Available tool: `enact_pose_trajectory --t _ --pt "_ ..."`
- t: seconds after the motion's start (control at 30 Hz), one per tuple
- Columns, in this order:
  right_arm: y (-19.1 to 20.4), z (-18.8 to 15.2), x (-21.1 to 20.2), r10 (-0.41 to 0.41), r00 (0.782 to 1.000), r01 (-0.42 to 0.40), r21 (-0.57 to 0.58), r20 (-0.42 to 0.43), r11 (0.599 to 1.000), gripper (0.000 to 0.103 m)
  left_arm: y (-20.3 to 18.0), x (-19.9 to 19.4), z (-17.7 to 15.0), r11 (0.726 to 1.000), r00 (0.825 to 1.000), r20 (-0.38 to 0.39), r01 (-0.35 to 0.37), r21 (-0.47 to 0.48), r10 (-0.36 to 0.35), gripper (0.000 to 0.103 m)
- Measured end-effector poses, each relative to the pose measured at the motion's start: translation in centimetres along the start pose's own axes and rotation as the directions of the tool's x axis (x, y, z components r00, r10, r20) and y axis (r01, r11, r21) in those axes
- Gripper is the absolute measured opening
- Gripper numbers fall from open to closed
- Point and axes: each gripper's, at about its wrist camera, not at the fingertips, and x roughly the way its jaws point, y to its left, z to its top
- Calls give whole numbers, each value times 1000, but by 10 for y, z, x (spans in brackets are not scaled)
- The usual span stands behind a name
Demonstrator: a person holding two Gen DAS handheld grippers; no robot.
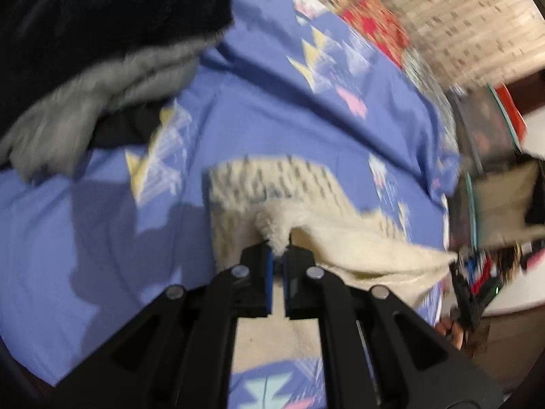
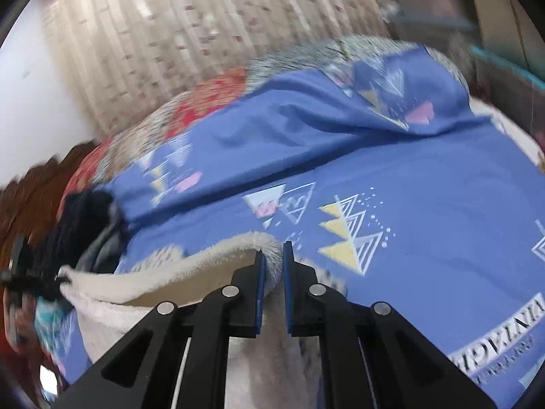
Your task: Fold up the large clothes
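A cream fleece garment [image 1: 357, 248] with a knit-patterned outer side lies on a blue patterned bedsheet [image 1: 272, 109]. My left gripper [image 1: 278, 248] is shut on a fluffy edge of it, and the cloth stretches off to the right. In the right wrist view the same garment [image 2: 163, 272] hangs taut to the left, and my right gripper [image 2: 272, 255] is shut on its fluffy edge. The left gripper [image 2: 24, 272] shows at the far left, holding the other end.
A dark navy and grey fleece pile [image 1: 102, 51] lies at the upper left on the bed, and shows in the right view [image 2: 85, 225]. A red patterned quilt [image 2: 190, 102] and a curtain [image 2: 170, 27] lie beyond. Cluttered furniture [image 1: 494, 170] stands at the right.
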Motion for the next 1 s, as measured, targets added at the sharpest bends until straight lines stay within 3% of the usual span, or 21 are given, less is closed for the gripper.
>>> enact_pose_trajectory --t 0.03,0.1,0.13,0.17,0.2,0.27,0.33,0.43,0.53,0.73,0.8,0.87,0.93,1.0 --pt "-3 3 15 -10 1000 11 20 -23 1000 36 0 8 10 1000 1000 12 -14 -21 14 6" --pt "-11 2 50 -83 989 92 70 -125 993 47 2 32 25 996 997 -15 -77 -53 76 28" --pt "-15 -2 57 -95 987 107 90 -130 990 52 4 48 28 990 990 -42 -133 -54 131 43" --pt "-17 -8 58 -86 988 99 104 -125 990 53 6 54 28 986 986 -50 -161 -52 159 46" --pt "-18 -15 55 -83 991 95 108 -109 990 54 9 59 25 983 983 -59 -178 -44 176 46" --pt "-17 -31 41 -102 993 108 86 -65 990 70 19 61 14 987 985 -75 -157 -26 154 46" --pt "-11 -43 28 -132 991 133 35 -32 991 75 29 58 3 989 987 -75 -142 -25 140 47" --pt "7 -53 8 -146 989 148 -46 36 988 75 36 46 -12 995 994 -46 -100 -28 98 47" --pt "38 -59 -5 -175 976 195 -166 127 967 75 28 32 -35 998 999 -7 -53 27 53 47" --pt "79 -65 -27 -43 964 105 -226 264 968 75 -7 39 -72 975 996 27 -94 200 90 47" --pt "87 -63 -19 25 978 28 -246 208 969 75 -20 53 -77 956 991 22 -130 263 129 47" --pt "89 -59 15 30 998 -16 -229 56 973 75 -31 70 -77 945 989 5 -144 295 150 47" --pt "78 -55 56 45 992 -63 -163 -115 985 75 -39 84 -73 935 984 9 -169 312 175 47" --pt "51 -51 93 -7 979 -4 -57 -205 998 75 -46 103 -65 907 966 36 -254 337 257 47"
